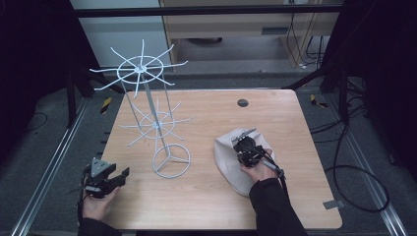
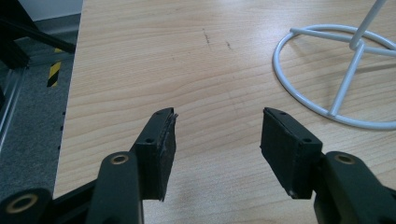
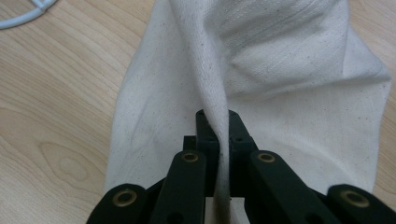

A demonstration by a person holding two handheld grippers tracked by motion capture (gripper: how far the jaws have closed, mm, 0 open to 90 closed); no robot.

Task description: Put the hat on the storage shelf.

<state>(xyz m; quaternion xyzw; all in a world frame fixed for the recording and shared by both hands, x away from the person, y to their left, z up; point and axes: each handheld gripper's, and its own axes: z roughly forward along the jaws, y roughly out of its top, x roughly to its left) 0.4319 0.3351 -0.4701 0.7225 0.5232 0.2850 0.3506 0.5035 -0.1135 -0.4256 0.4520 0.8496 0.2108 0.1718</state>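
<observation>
A cream cloth bag (image 1: 231,162) lies on the right half of the wooden table (image 1: 211,196). My right gripper (image 1: 247,147) rests over it, jaws shut on a raised fold of the cloth (image 3: 212,93). A white wire rack (image 1: 147,103) with two tiers of radiating hooks stands left of centre on a ring base (image 1: 170,161). At the table's front left corner, my left gripper (image 1: 120,176) is held open above bare wood, nothing between its pads (image 2: 161,149). The rack's ring base (image 2: 327,70) lies ahead and to the right of it.
A small dark round grommet (image 1: 242,103) sits in the table near the far edge. Metal rails (image 1: 54,162) run along both sides of the table. Cables (image 1: 354,172) lie on the floor at the right. A piece of grey tape (image 1: 333,204) marks the front right corner.
</observation>
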